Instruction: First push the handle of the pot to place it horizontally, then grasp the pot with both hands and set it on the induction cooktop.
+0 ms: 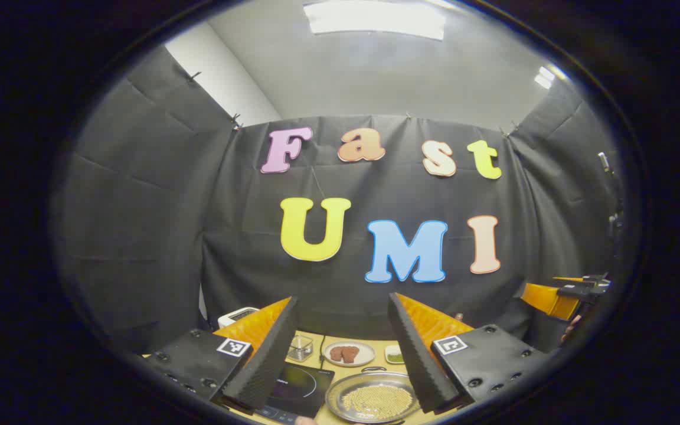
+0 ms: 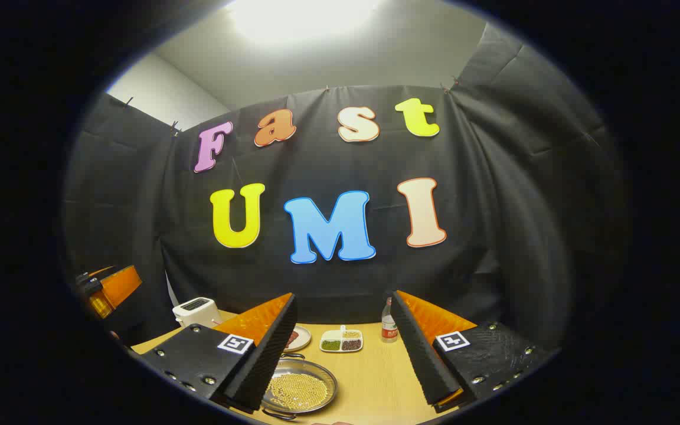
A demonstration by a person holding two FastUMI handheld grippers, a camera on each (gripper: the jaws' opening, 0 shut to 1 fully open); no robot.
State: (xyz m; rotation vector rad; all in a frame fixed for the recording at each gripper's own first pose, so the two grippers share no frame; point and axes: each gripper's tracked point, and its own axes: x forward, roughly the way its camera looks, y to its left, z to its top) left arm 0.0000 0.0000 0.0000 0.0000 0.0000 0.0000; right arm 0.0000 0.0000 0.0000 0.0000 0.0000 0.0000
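With both my left claw (image 1: 340,354) and right claw (image 2: 343,354) spread wide and empty, the pot (image 1: 373,396) sits at six o'clock below me, so I should descend slowly toward its handle (image 1: 373,369).

The pot (image 1: 373,397) is partly behind a finger (image 1: 419,354) (its bottom edge is cut off), and the cooktop (image 1: 296,389) hides behind another finger (image 1: 260,360).
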